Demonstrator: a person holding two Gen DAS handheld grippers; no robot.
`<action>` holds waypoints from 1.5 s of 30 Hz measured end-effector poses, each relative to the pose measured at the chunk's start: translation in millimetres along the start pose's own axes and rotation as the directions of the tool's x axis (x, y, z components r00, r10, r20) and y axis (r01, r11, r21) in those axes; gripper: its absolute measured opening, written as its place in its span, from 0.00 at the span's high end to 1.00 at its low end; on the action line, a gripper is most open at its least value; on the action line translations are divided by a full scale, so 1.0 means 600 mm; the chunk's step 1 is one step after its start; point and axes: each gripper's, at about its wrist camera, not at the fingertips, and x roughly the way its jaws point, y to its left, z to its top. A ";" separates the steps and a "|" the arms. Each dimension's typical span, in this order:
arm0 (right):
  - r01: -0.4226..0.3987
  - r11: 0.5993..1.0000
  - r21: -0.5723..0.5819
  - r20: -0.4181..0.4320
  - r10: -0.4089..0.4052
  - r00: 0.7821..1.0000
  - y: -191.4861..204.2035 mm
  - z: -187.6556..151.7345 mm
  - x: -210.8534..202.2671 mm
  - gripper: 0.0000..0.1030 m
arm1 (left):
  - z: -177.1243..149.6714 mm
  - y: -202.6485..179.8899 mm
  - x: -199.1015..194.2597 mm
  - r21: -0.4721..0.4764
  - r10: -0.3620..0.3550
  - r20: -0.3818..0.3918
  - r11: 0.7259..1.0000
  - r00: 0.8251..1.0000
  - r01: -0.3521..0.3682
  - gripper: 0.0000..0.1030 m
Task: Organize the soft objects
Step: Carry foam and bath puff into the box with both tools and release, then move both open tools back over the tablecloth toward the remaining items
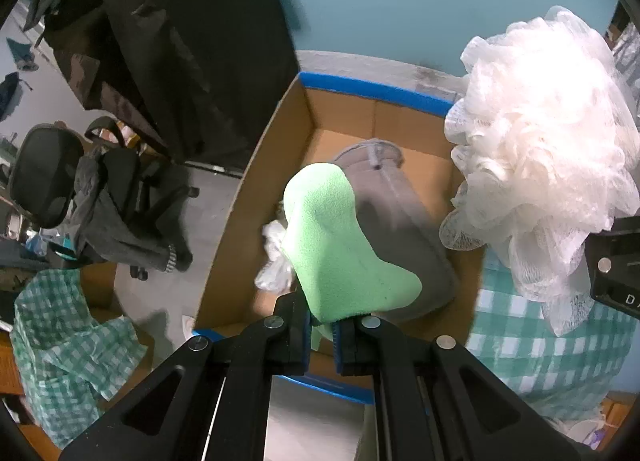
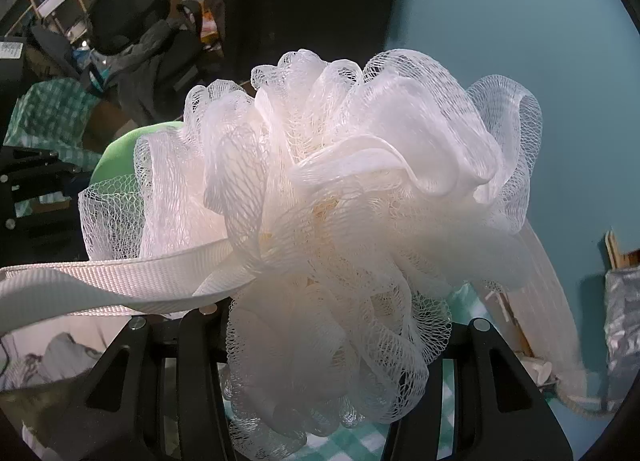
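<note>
My left gripper point(image 1: 322, 331) is shut on a light green sponge point(image 1: 340, 245) and holds it above an open cardboard box point(image 1: 256, 189) with blue tape on its rim. Inside the box lie a grey cloth point(image 1: 396, 217) and a crumpled white piece point(image 1: 276, 257). My right gripper point(image 2: 332, 345) is shut on a white mesh bath pouf point(image 2: 352, 197); its white strap point(image 2: 120, 277) trails left. The pouf also shows at the right of the left wrist view point(image 1: 544, 157), beside the box. The green sponge peeks out behind the pouf point(image 2: 120, 153).
A green checked cloth point(image 1: 536, 353) covers the table right of the box and lies bunched at the lower left point(image 1: 68, 345). A black office chair point(image 1: 60, 177) with dark clothes stands on the left. A dark hanging garment point(image 1: 168, 41) and a teal wall point(image 1: 440, 1) are behind.
</note>
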 end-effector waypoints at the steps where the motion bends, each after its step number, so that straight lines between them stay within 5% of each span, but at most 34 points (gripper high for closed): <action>1: 0.002 1.000 -0.001 -0.005 -0.002 1.000 0.004 0.008 0.006 0.55 | 0.000 0.004 0.003 -0.003 0.003 -0.003 1.000 1.000 -0.003 0.92; 17: -0.029 0.998 -0.064 -0.085 0.024 0.996 0.037 0.069 0.080 0.50 | 0.003 0.046 0.068 -0.041 0.010 -0.080 0.999 0.997 -0.013 0.92; 24: -0.036 0.996 -0.083 -0.102 0.028 0.994 0.050 0.086 0.094 0.29 | 0.006 0.058 0.080 -0.054 0.008 -0.103 0.998 0.995 -0.014 0.91; 27: -0.024 0.994 -0.104 -0.093 0.014 0.996 0.056 0.086 0.090 0.21 | 0.006 0.060 0.082 -0.060 0.015 -0.114 0.998 0.993 -0.021 0.78; 29: -0.018 0.994 -0.106 -0.082 0.009 0.997 0.057 0.086 0.083 0.20 | 0.004 0.062 0.075 -0.066 0.021 -0.105 0.997 0.994 -0.028 0.55; 31: -0.015 0.995 -0.104 -0.078 0.007 0.997 0.058 0.086 0.076 0.20 | -0.001 0.062 0.064 -0.064 0.037 -0.082 0.997 0.996 -0.043 0.45; 45: -0.008 0.998 -0.055 -0.041 0.006 0.999 0.051 0.057 0.031 0.19 | -0.012 0.042 0.020 -0.042 0.043 -0.045 0.998 0.998 -0.045 0.34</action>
